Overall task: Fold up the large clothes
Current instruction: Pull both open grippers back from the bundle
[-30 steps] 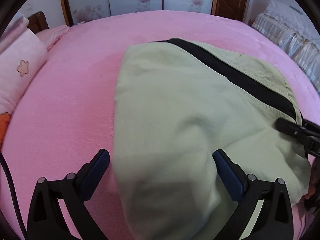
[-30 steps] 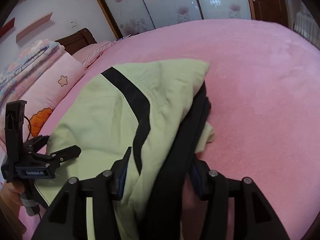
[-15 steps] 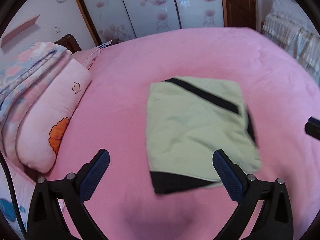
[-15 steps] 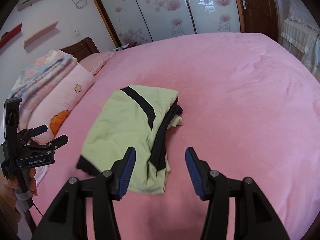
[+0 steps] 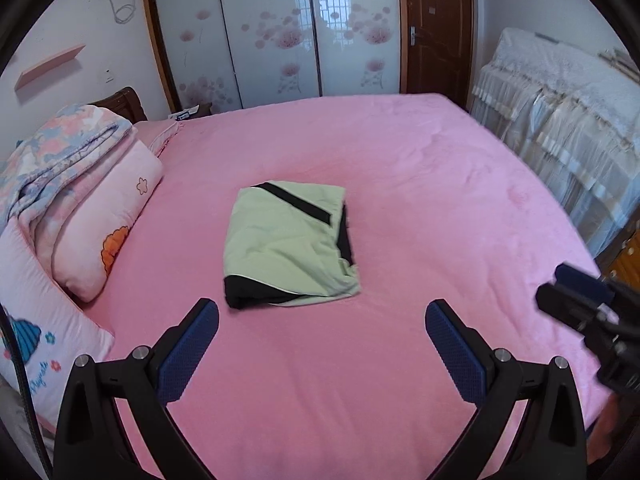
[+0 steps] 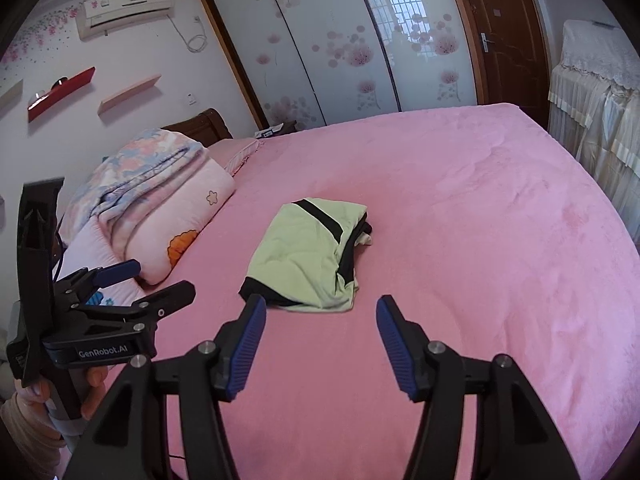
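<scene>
A light green garment with black trim (image 5: 288, 244) lies folded into a compact rectangle on the pink bed (image 5: 440, 208). It also shows in the right wrist view (image 6: 310, 256). My left gripper (image 5: 322, 344) is open and empty, pulled back well short of the garment. My right gripper (image 6: 320, 340) is open and empty, also held back from it. The left gripper appears at the left of the right wrist view (image 6: 148, 282), and the right gripper at the right edge of the left wrist view (image 5: 576, 300).
Folded quilts and pink pillows (image 5: 80, 208) are stacked at the bed's left side. A lace-covered piece of furniture (image 5: 560, 128) stands to the right of the bed. Sliding wardrobe doors (image 5: 300, 32) and a brown door (image 5: 436, 28) are behind.
Both grippers have let go of the garment and pulled back and up. The garment, close under the fingers a second ago, now lies folded and small in the middle of the bed.
</scene>
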{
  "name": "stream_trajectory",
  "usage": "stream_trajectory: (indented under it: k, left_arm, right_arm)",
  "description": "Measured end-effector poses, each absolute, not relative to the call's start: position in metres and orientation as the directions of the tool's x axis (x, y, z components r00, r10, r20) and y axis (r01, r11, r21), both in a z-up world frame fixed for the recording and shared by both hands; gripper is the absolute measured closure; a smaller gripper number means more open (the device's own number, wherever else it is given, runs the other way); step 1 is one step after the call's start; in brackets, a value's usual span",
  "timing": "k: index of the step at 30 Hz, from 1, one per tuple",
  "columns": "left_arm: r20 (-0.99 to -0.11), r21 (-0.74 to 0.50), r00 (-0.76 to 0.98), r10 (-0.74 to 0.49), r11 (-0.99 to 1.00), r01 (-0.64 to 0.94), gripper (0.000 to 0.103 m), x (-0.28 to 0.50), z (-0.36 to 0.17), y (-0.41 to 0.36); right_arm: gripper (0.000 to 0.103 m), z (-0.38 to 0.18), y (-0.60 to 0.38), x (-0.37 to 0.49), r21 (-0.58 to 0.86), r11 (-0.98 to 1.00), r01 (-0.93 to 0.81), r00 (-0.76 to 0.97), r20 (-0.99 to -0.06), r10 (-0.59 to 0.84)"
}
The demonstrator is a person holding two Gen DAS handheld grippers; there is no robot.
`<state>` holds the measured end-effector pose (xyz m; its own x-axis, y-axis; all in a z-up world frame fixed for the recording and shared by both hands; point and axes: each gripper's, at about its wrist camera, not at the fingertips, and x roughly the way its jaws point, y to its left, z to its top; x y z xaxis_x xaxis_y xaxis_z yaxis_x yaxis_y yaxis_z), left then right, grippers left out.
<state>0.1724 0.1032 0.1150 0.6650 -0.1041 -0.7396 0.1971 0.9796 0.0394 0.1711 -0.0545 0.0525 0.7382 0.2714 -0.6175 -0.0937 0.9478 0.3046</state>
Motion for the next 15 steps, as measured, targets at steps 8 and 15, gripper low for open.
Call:
stream_trajectory:
  k: [8,15]
  left_arm:
    - [-0.683,0.026,0.727,-0.079,0.991,0.132,0.0,0.072,0.139,0.077]
    - [-0.642,0.042,0.765,-0.04,0.995,0.087,0.0,-0.005,0.134,0.062]
  right_arm:
    - [0.045,0.064,-0.066,0.081,0.236,0.97,-0.06,0.783,-0.591,0.192]
    - [0.035,0.055,-0.087,0.017,0.229,0.973,-0.014,0.8,-0.581,0.148]
